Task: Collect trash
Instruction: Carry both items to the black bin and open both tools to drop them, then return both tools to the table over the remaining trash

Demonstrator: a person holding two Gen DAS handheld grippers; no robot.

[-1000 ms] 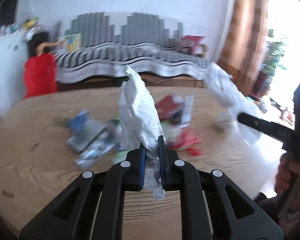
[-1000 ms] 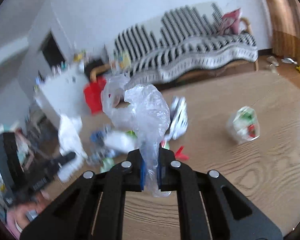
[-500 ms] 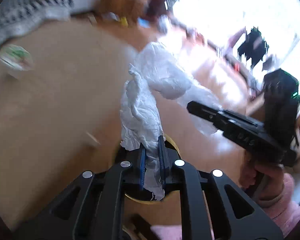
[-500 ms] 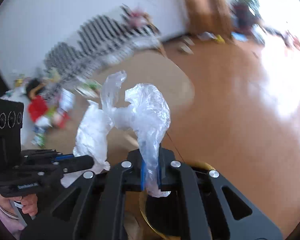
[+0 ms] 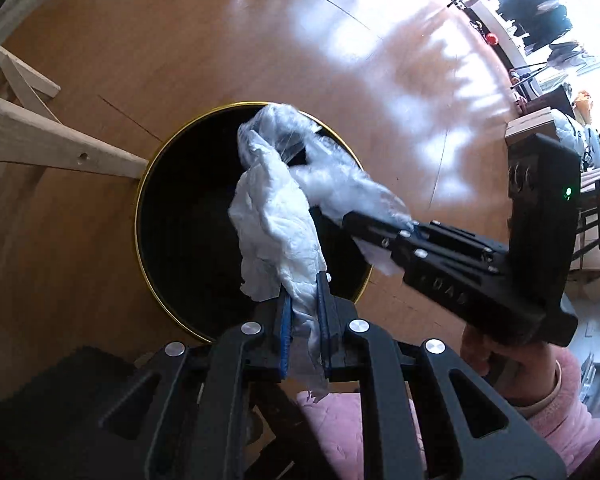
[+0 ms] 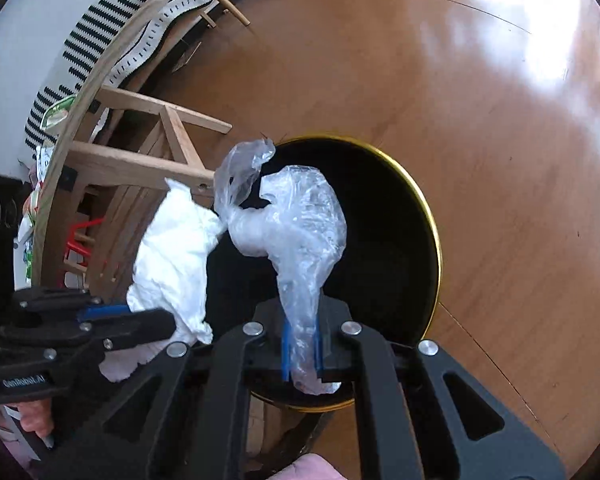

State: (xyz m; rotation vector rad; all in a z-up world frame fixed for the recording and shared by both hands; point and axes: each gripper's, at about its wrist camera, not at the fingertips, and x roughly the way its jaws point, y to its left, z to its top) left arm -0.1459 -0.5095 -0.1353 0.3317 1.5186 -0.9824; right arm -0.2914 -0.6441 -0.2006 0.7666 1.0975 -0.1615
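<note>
The wooden floor (image 6: pixel 480 128) shines with bright patches of daylight. A pale wooden frame (image 6: pixel 140 160) stands beside a striped sofa (image 6: pixel 152 52) along the white wall (image 6: pixel 40 20).

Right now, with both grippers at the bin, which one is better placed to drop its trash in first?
Right. The right gripper holds its clear plastic bag squarely over the black bin. The left gripper holds its white tissue over the bin's near rim.
</note>
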